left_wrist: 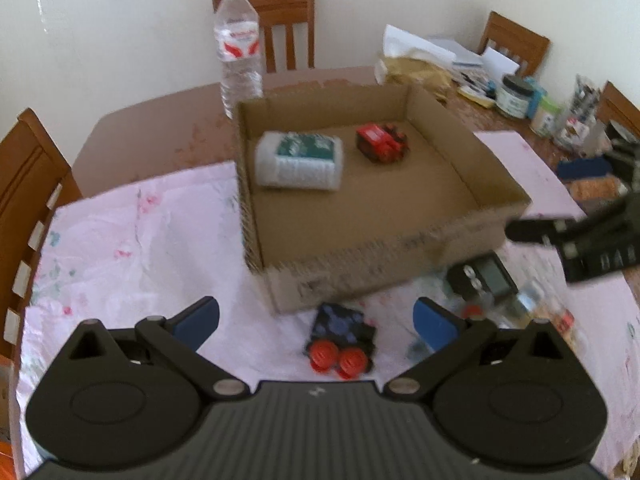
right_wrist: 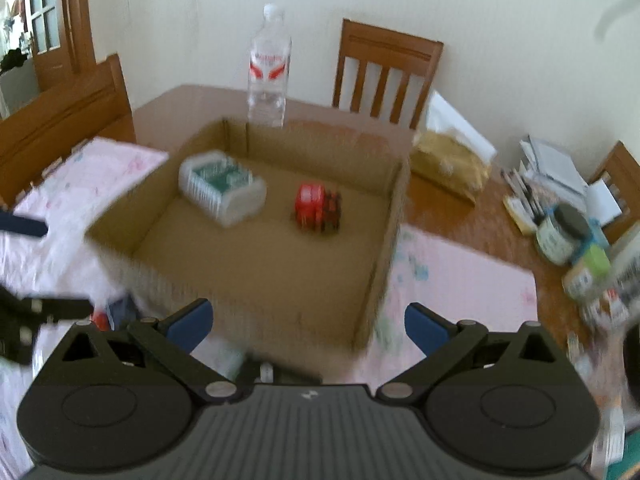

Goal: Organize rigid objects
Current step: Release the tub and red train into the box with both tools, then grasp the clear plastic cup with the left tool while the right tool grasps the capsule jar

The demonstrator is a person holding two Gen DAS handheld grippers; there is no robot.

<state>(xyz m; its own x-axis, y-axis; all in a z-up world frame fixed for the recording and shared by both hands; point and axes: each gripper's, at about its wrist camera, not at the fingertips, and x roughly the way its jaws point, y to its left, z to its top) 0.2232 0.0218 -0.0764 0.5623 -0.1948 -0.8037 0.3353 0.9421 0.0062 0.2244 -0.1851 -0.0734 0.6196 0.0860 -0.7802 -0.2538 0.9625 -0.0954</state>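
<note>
Both grippers, left (left_wrist: 316, 322) and right (right_wrist: 306, 322), gape wide and hold nothing. A wheeled toy (left_wrist: 341, 340) lies before the box (left_wrist: 384, 256), which contains a white pack (left_wrist: 300, 160) and red toy (left_wrist: 382, 142) (both blurred); a bottle (left_wrist: 238, 48) stands behind.

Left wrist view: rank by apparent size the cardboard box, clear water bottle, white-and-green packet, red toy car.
1. Brown cardboard box
2. Clear plastic water bottle, standing farther back
3. White-and-green packet
4. Red toy car
</note>
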